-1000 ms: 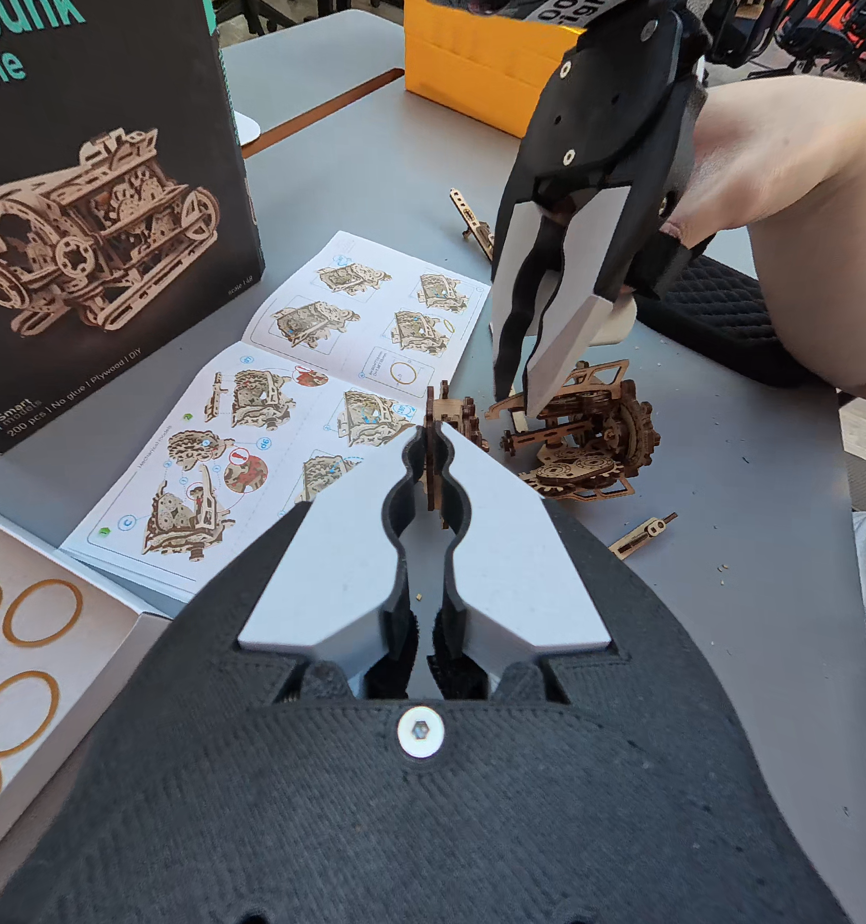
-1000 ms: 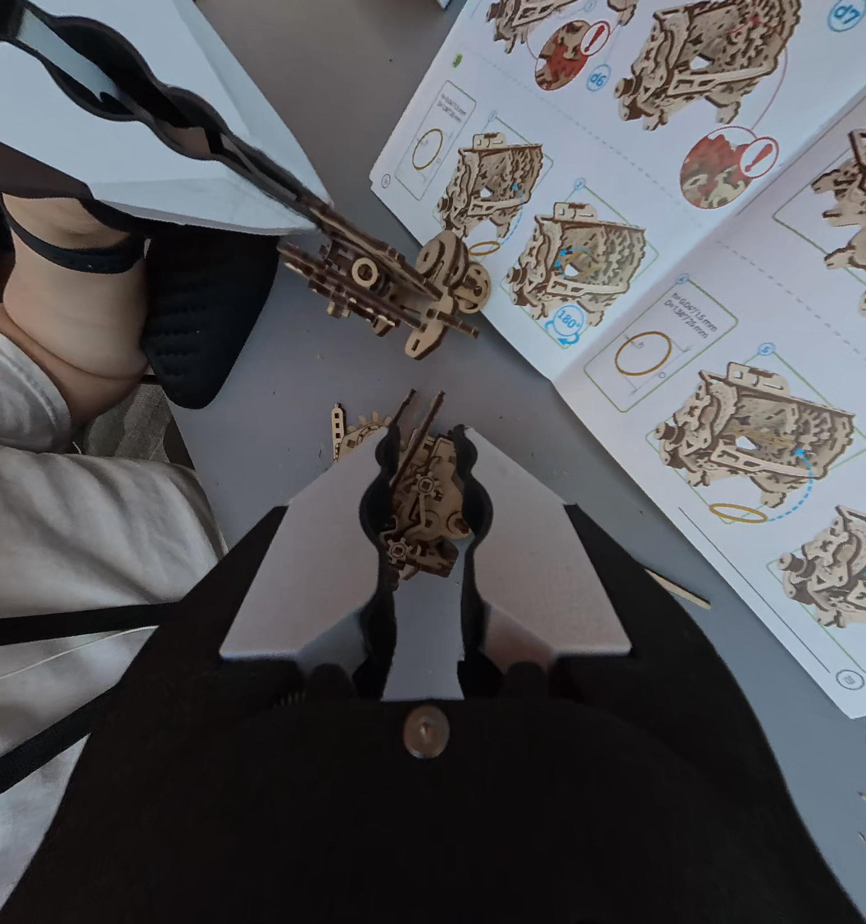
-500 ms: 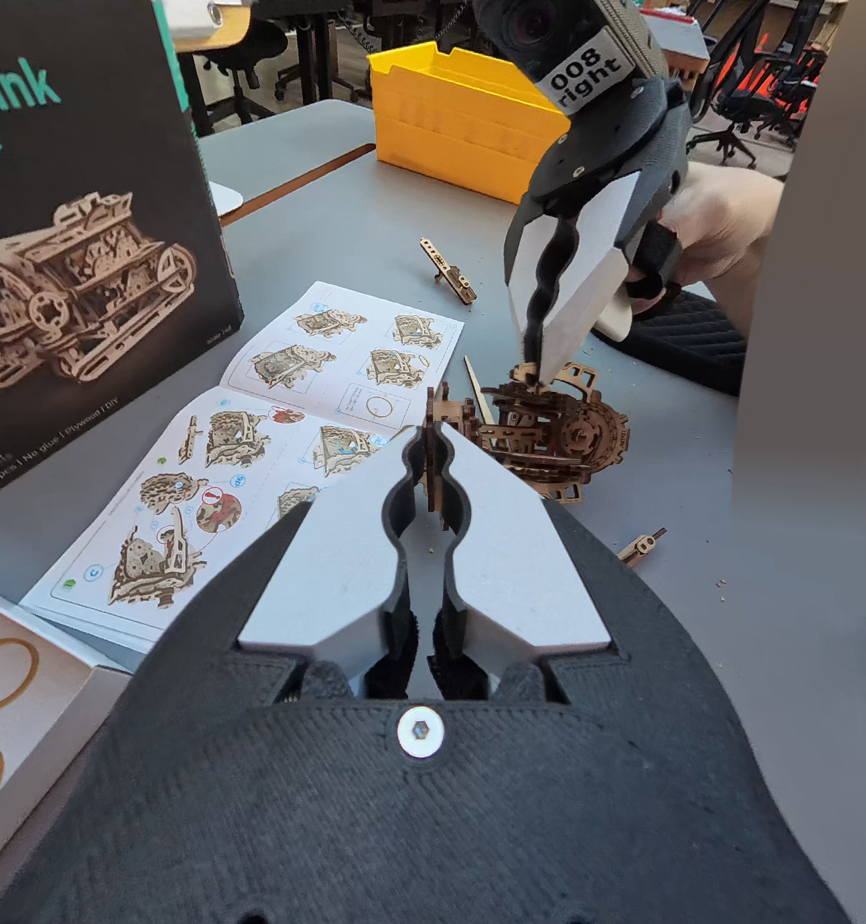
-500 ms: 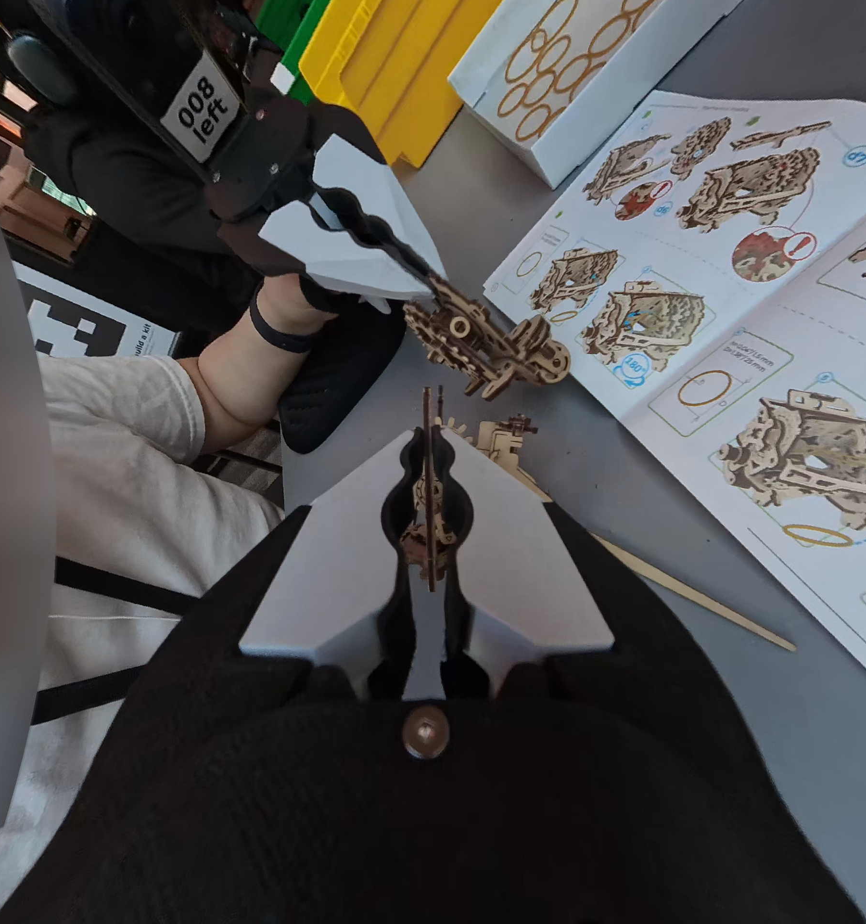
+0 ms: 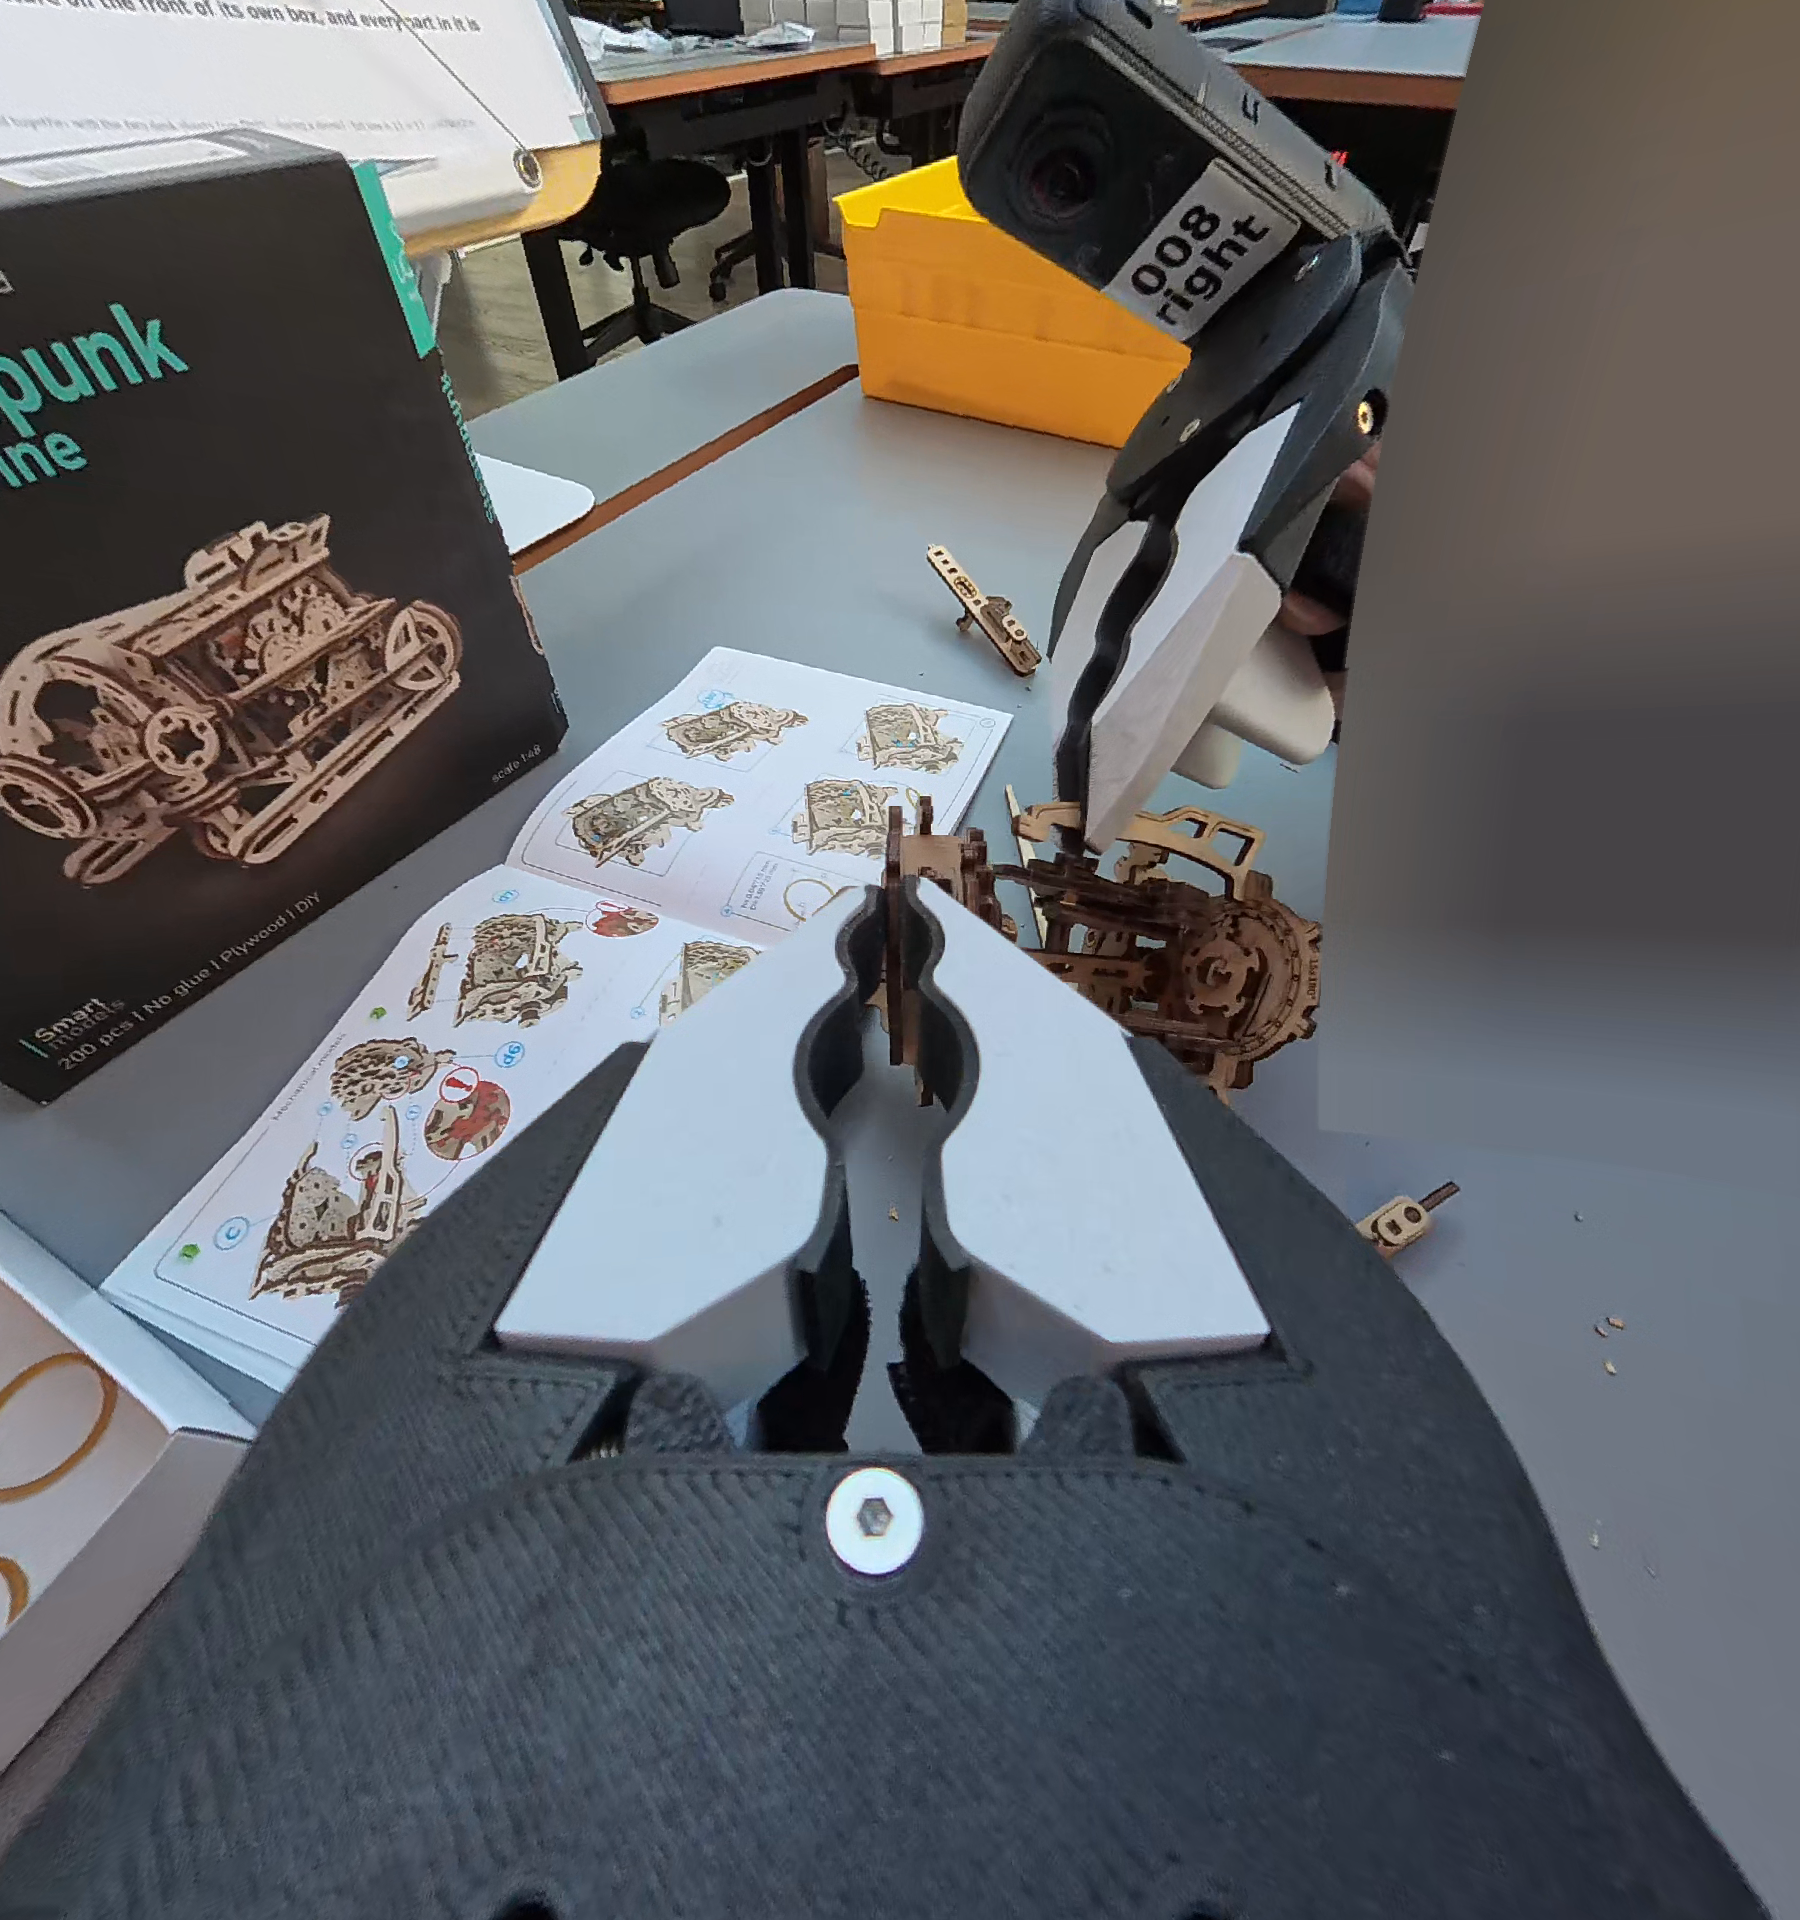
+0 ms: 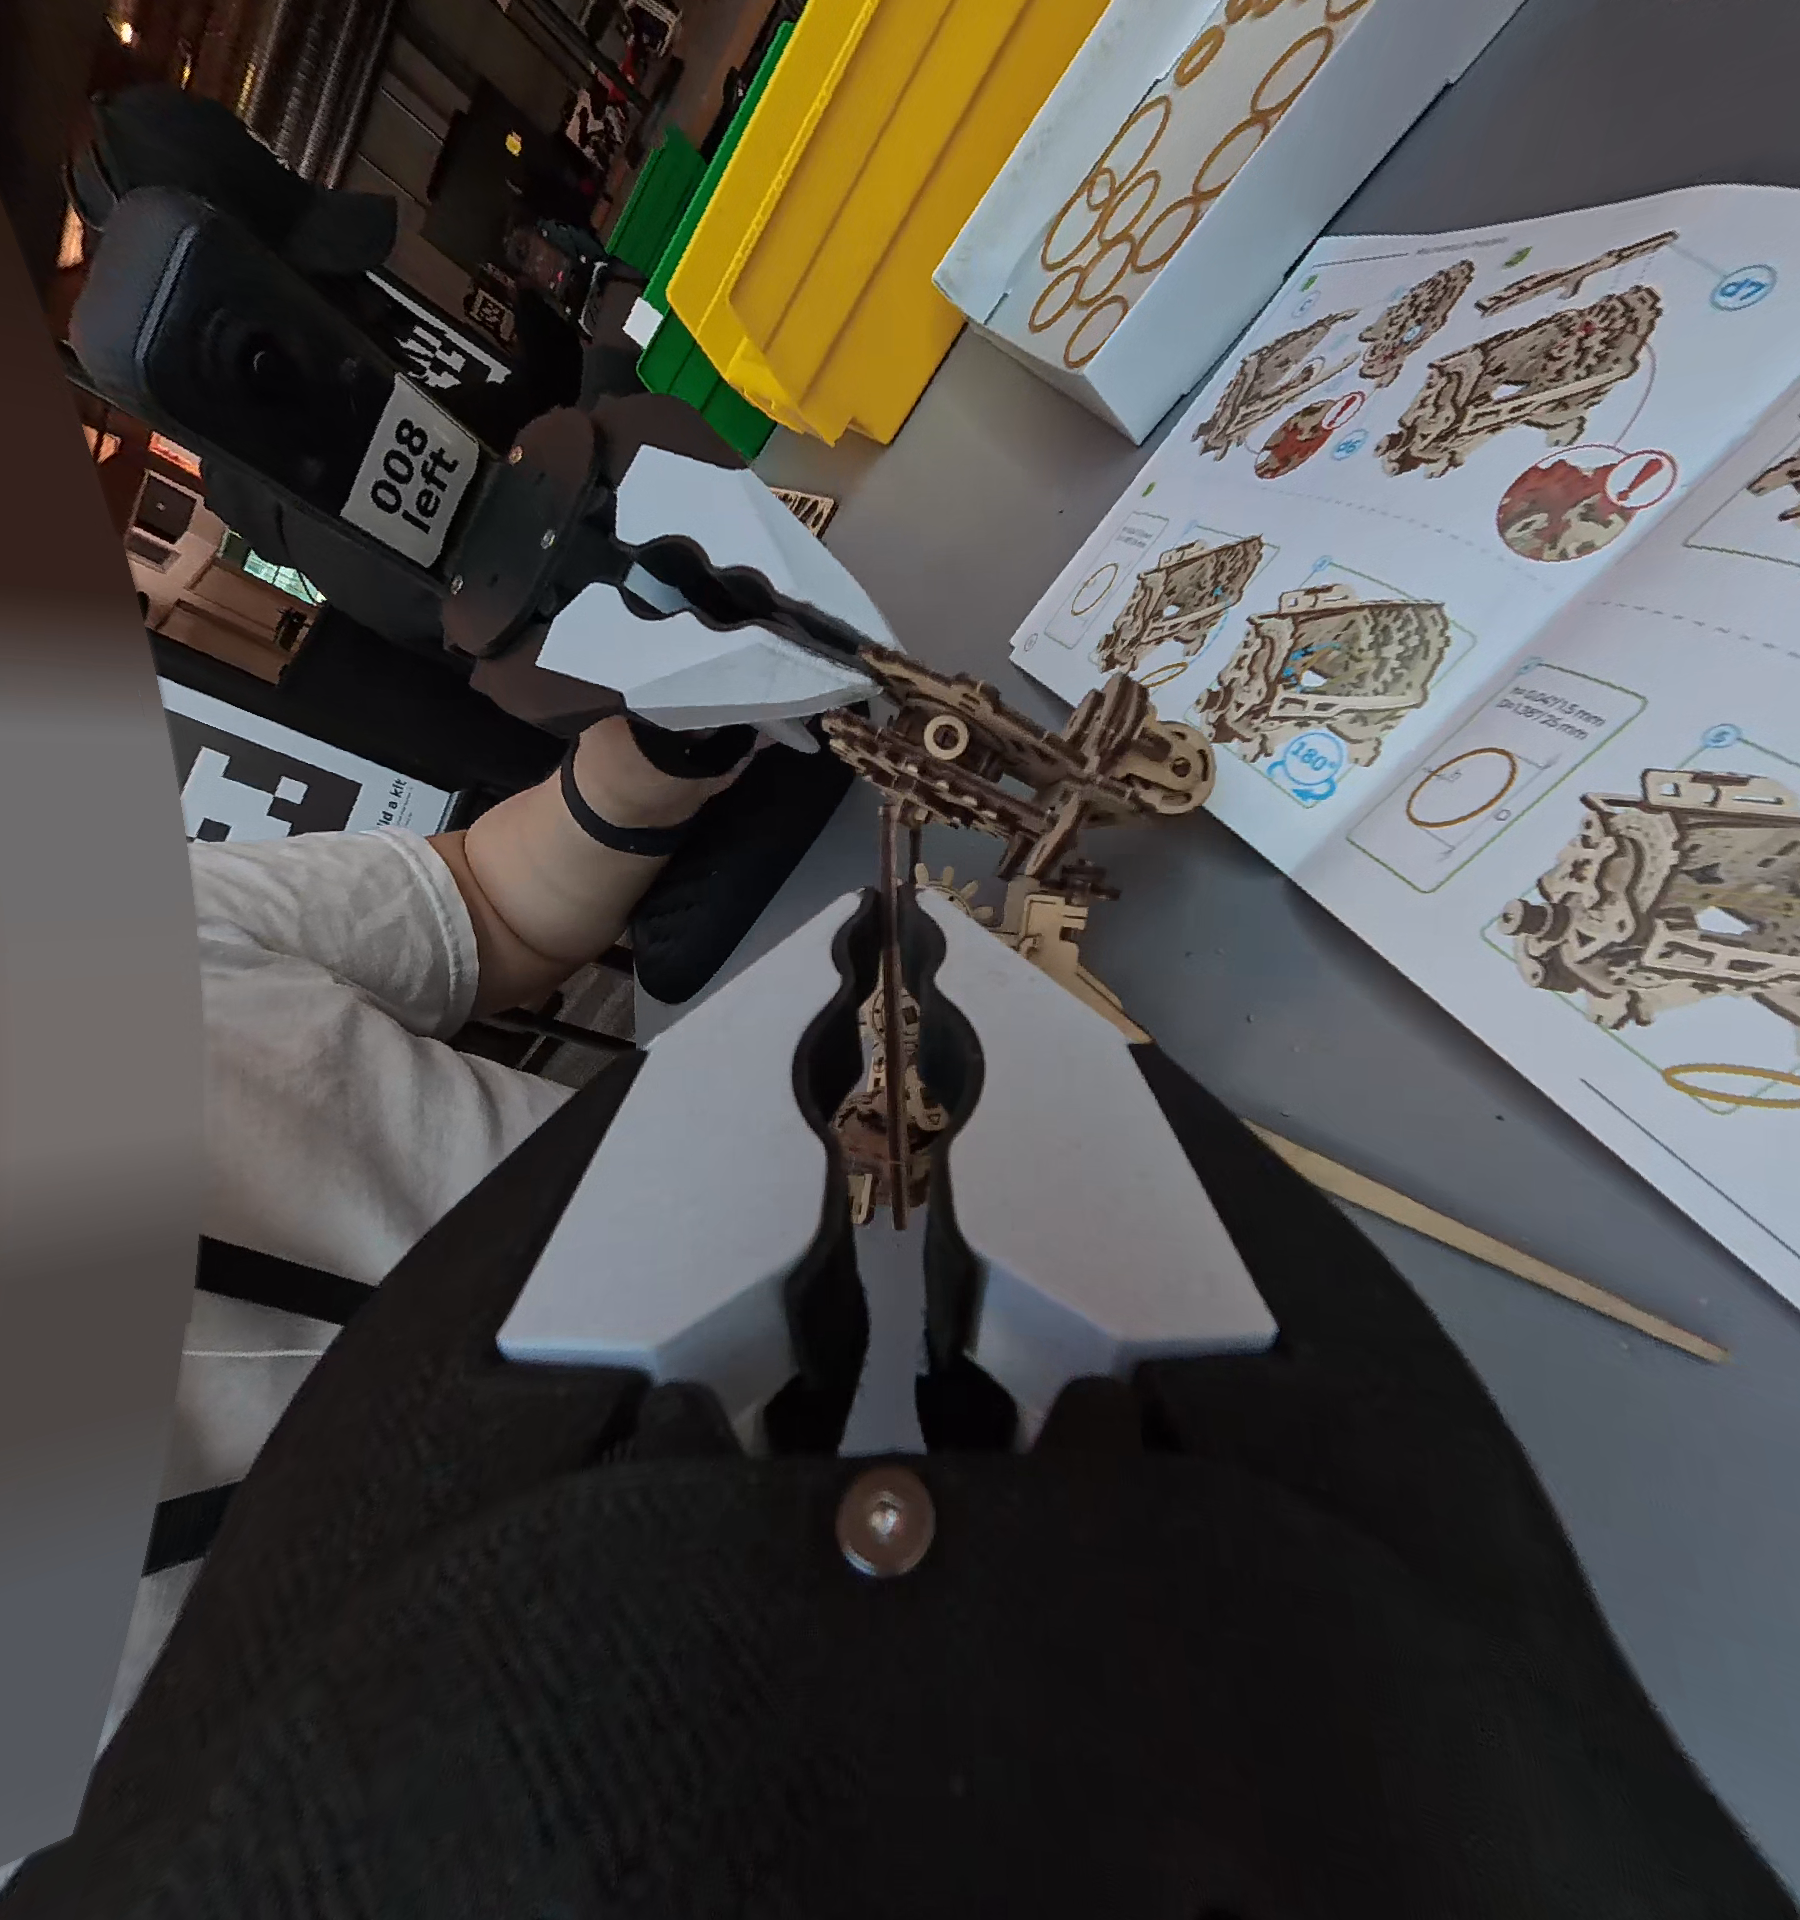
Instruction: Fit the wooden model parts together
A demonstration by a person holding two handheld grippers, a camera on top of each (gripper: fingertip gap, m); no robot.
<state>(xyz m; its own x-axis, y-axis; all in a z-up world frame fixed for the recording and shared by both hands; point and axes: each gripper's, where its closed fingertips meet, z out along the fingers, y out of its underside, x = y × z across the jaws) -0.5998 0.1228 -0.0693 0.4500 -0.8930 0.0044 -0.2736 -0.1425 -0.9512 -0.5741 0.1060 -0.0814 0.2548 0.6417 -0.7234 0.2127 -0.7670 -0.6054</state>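
Observation:
My left gripper is shut on a small wooden sub-assembly and holds it just above the grey table. My right gripper is shut on a thin upright plate of the larger wooden gear assembly. In the left wrist view the right gripper grips that gear assembly from above, right beside my held piece. In the right wrist view the left gripper holds the small sub-assembly against the top of the plate.
An open instruction booklet lies left of the parts. A black kit box stands at the left, a yellow bin at the back, a white box of rubber rings nearby. Loose wooden pieces and a thin stick lie on the table. It is some 11 cm from my right tips to the thin stick.
The right gripper closed from a wider grasp onto the thin plate of the gear assembly. Both grippers tilted up from the table. The two wooden parts came together.

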